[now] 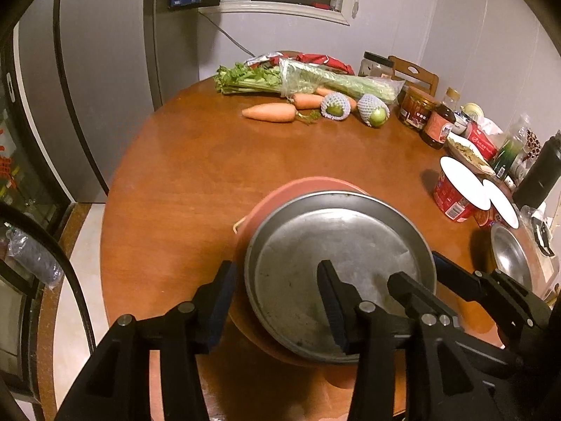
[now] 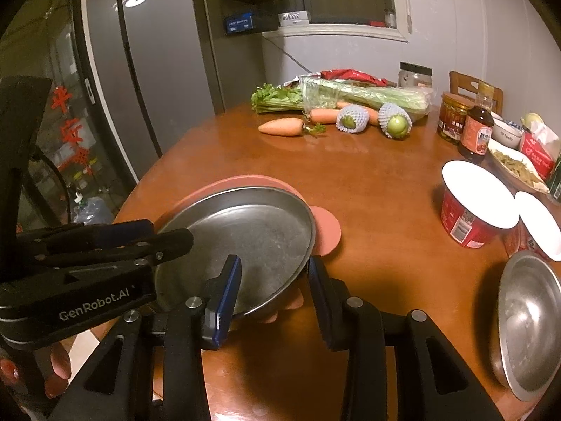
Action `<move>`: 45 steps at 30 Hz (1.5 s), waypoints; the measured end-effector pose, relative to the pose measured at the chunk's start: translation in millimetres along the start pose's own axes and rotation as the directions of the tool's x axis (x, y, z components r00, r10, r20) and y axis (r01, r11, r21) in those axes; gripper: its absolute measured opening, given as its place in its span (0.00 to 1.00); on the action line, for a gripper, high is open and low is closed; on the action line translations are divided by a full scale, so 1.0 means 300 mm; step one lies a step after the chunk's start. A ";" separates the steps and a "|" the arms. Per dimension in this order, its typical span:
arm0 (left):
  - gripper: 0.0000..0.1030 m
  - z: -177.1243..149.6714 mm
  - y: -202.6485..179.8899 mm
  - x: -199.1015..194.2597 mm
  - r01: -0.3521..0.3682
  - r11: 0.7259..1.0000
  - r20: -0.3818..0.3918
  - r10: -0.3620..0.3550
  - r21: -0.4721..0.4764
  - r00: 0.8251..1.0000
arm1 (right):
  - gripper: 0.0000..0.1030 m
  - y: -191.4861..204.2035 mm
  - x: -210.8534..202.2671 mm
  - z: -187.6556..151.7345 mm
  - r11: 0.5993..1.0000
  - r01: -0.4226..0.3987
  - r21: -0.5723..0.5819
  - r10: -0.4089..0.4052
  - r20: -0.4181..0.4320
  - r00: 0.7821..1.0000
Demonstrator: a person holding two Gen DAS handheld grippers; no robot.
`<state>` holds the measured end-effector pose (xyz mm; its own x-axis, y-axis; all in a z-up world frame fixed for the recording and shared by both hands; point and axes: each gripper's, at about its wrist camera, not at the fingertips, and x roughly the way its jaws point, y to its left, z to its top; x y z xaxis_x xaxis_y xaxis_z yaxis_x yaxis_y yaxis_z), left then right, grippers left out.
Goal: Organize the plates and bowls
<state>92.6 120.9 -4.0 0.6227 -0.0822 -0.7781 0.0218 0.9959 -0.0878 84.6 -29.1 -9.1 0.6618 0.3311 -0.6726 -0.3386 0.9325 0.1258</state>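
- While both tools sit at the near edge of the table (image 1: 182, 175), the left gripper (image 1: 276, 266) stands spread across the near rim of the metal plate (image 1: 336, 245), one finger inside and one outside, with no pad seen pressing.
- Right gripper (image 2: 273, 259) straddles the plate's right rim; whether its pads bite cannot be told.
- Metal plate lies on top of a pink plate (image 1: 291, 189), near the table's near edge. Judged thin, stiff, light and slick; it likely slides on the pink one and rings if dropped. The raised rim is the only sound hold.
- Pink plate is mostly covered; its depth and material are not determinable. A pink disc (image 2: 326, 231) juts out at the right; whether it is part of that plate is unclear.
- Metal bowl (image 2: 526, 322) at the right edge is cut off by the frame.
- Red paper bowls (image 2: 470, 217) stand beyond it; their contents are hidden.
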 end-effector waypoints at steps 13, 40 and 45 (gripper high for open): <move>0.57 -0.006 0.048 -0.060 -0.015 0.999 0.024 0.016 -0.031 1.000 | 0.47 -0.029 -0.069 0.017 1.000 -0.012 0.027 0.011 0.030 0.999; 0.60 -0.054 0.074 0.090 0.132 0.983 -0.113 -0.147 -0.128 0.983 | 0.54 -0.060 -0.017 -0.027 0.982 -0.098 0.161 0.110 -0.069 0.991; 0.60 -0.043 0.061 0.104 0.132 0.985 -0.106 -0.144 -0.114 0.984 | 0.54 -0.062 0.021 -0.022 0.980 -0.124 0.159 0.135 -0.064 0.989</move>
<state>102.3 136.1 -37.9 0.5265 -0.2287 -0.8189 0.0143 0.9654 -0.2604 90.6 -45.4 -20.6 0.5656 0.4442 -0.6948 -0.3072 0.8954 0.3223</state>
